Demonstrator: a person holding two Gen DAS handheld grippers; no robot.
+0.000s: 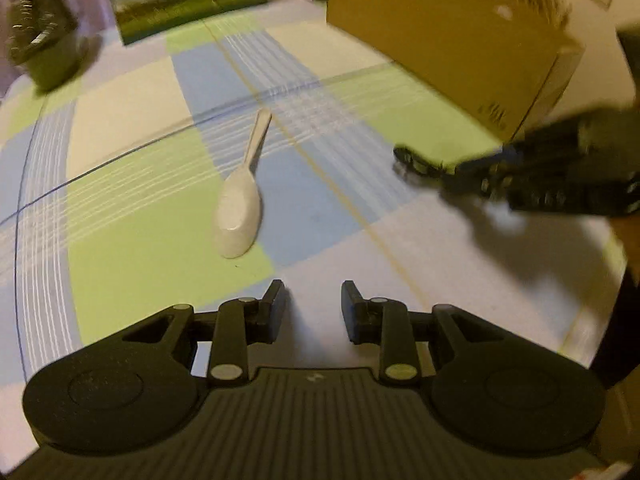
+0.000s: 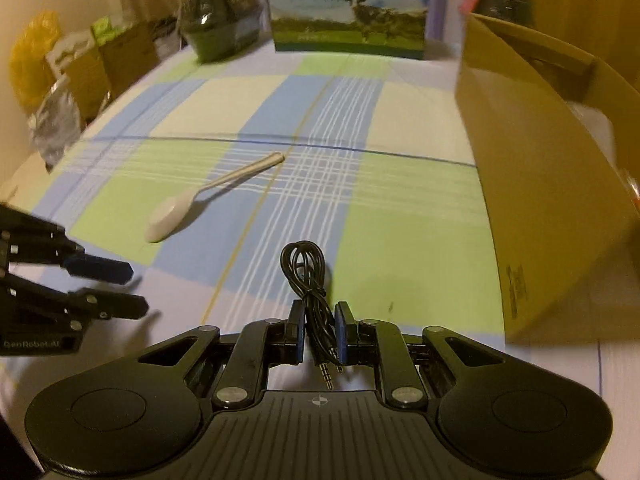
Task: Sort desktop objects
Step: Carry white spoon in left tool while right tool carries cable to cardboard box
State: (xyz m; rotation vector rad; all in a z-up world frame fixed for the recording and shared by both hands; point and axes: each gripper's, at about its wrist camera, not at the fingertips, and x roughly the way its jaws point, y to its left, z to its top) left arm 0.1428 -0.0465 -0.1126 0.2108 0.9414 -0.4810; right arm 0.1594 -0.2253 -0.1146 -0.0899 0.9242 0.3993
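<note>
- Left wrist view: your left gripper (image 1: 313, 306) is hanging with fingers apart, nothing between them; white spoon (image 1: 239, 216) is lying ahead on the checked cloth (image 1: 120, 200). Right gripper (image 1: 416, 164) is showing blurred beside the cardboard box (image 1: 448, 40).
- Right wrist view: your right gripper (image 2: 319, 330) is clamping a coiled black audio cable (image 2: 308, 276), plugs dangling; box top is running out of frame.

Dim warm light — blurred, bowed edges

Checked cloth-covered table (image 2: 400, 208): white spoon (image 2: 172, 214), milk carton (image 2: 348, 12), cardboard box (image 2: 540, 184), dark basket (image 2: 218, 28).
</note>
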